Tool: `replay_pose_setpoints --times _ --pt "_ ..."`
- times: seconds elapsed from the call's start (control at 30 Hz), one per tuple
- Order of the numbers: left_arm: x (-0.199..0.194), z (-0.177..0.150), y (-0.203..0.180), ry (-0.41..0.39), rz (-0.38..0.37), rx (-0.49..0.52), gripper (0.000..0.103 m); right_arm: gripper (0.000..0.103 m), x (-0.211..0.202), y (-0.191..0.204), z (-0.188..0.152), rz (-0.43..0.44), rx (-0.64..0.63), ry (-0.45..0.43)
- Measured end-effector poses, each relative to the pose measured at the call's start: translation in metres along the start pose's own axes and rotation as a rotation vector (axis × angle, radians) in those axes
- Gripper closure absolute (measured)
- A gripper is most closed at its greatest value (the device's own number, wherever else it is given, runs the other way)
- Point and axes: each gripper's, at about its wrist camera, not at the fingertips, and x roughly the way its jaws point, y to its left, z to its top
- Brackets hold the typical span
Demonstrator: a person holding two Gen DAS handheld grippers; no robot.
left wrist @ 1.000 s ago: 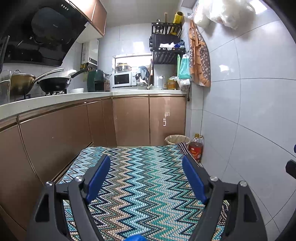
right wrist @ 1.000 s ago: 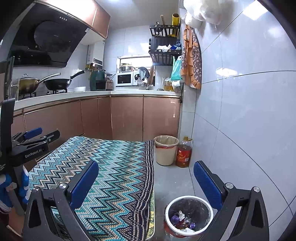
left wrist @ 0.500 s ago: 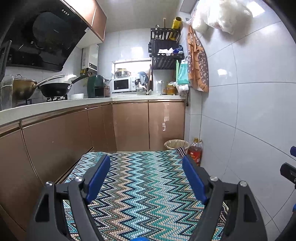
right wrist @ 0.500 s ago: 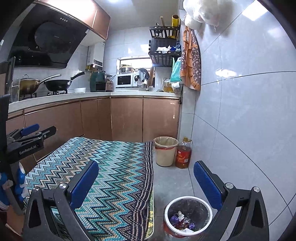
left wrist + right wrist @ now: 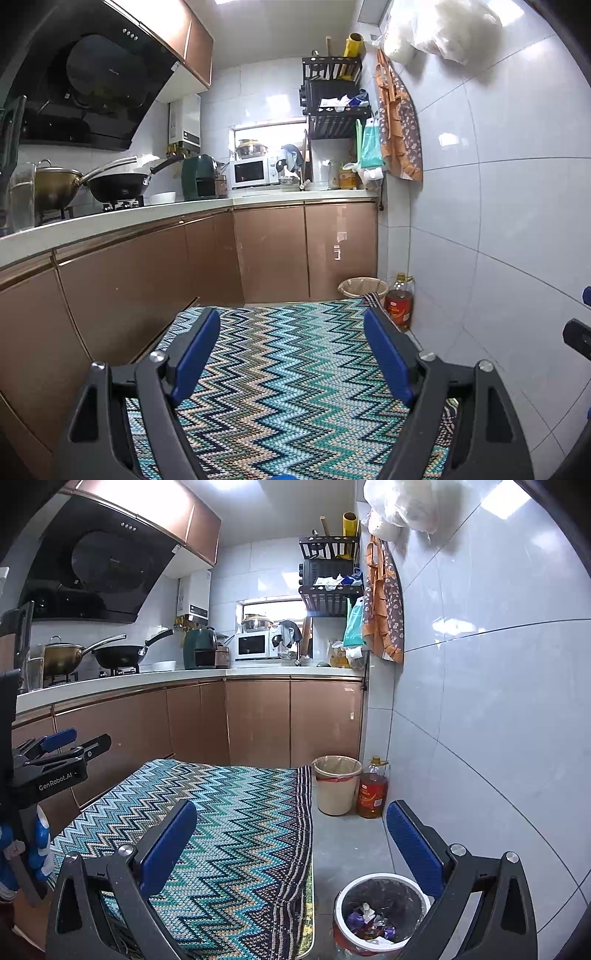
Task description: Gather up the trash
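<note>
A small round white-rimmed waste bin lined with a black bag (image 5: pixel 382 910) is standing on the grey floor near the white tiled wall, just beside the edge of the teal zigzag-patterned woven rug (image 5: pixel 229 834). Crumpled purple and white wrappers (image 5: pixel 365 919) are lying at its bottom. The right tool (image 5: pixel 295 834) is hovering above it with its blue-padded jaws spread wide and nothing between them; the bin is showing just under the right-hand jaw.

Farther along the wall, a beige plastic bucket with a pale liner (image 5: pixel 337 784) is standing on the floor, touching or just beside an amber bottle of cooking oil (image 5: pixel 372 788).

The left tool (image 5: pixel 291 332) is also holding its jaws wide apart, empty, over the rug, and is pointing toward the copper-coloured cabinet doors (image 5: pixel 303 251) under the white bench (image 5: pixel 184 212).

Compared with a second ago, the left view is tilting upward: the rug is filling less of it and the cabinets more. The right view is staying nearly the same, the bin keeping its place.
</note>
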Motion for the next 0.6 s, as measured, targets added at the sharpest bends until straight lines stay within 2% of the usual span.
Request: replay_pose_setpoints --times 0.33,0.6 --pt "-0.011 0.007 0.001 -0.050 0.059 0.016 0.024 0.000 -0.006 -0.001 0.002 0.013 0.005 -0.030" --pt "-0.018 0.011 0.004 -0.066 0.057 0.013 0.024 0.000 -0.012 -0.003 0.003 0.010 0.004 -0.046"
